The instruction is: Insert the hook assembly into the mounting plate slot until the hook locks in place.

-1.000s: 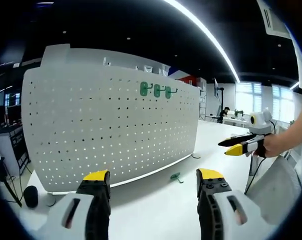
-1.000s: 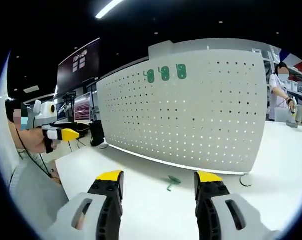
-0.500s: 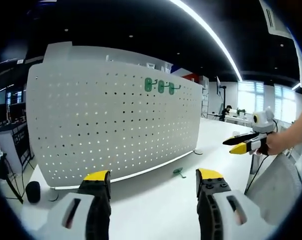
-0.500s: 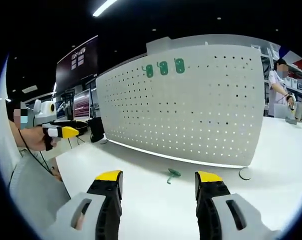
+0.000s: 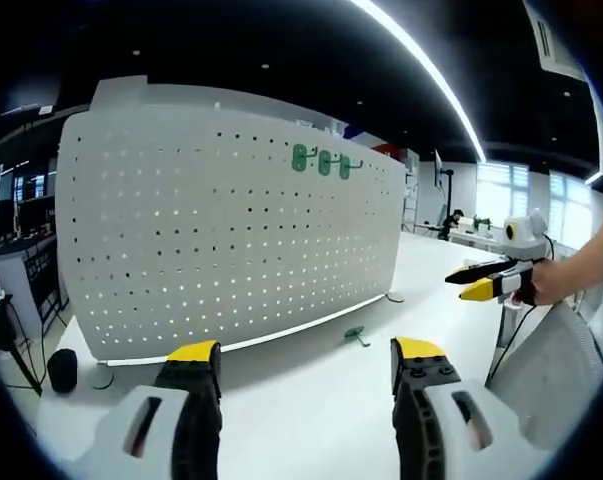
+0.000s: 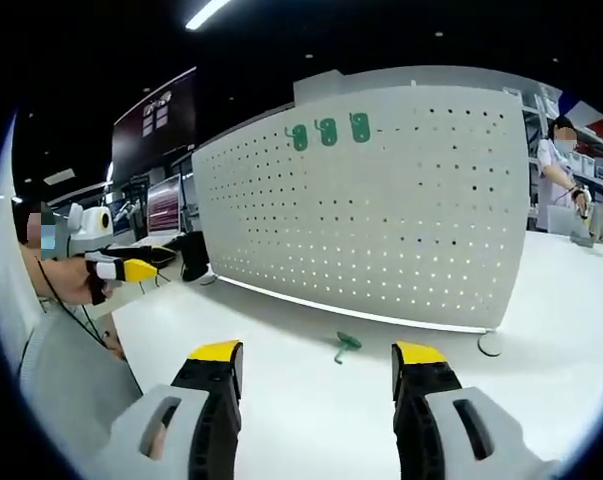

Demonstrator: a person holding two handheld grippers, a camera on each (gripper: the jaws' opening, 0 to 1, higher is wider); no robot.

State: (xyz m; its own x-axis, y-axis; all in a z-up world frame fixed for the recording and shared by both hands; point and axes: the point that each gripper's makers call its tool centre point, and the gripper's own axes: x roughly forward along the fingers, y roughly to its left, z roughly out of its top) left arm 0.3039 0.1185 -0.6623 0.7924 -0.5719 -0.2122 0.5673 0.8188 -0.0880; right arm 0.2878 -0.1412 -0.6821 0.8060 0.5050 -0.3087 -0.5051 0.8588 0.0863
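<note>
A white pegboard plate (image 5: 231, 220) (image 6: 381, 210) stands upright on the white table (image 5: 311, 400). Three green hooks (image 5: 322, 161) (image 6: 328, 132) hang in its top row. One loose green hook (image 5: 356, 335) (image 6: 344, 346) lies on the table in front of the board. My left gripper (image 5: 306, 365) is open and empty, well short of the loose hook; it also appears at the left of the right gripper view (image 6: 131, 268). My right gripper (image 6: 316, 365) is open and empty too, with the hook lying ahead between its jaws; from the left gripper view it appears at the right (image 5: 481, 285), held by a hand.
A round foot (image 6: 491, 344) of the board rests on the table at its right end. Monitors and desks (image 6: 156, 215) stand behind the board's left end. People (image 6: 561, 180) work at the far right. A dark round object (image 5: 63, 370) sits beyond the table's left edge.
Both views have shifted slightly; the left gripper's camera has drawn back and turned a little, so the board looks larger. The loose hook and the hanging hooks have not moved.
</note>
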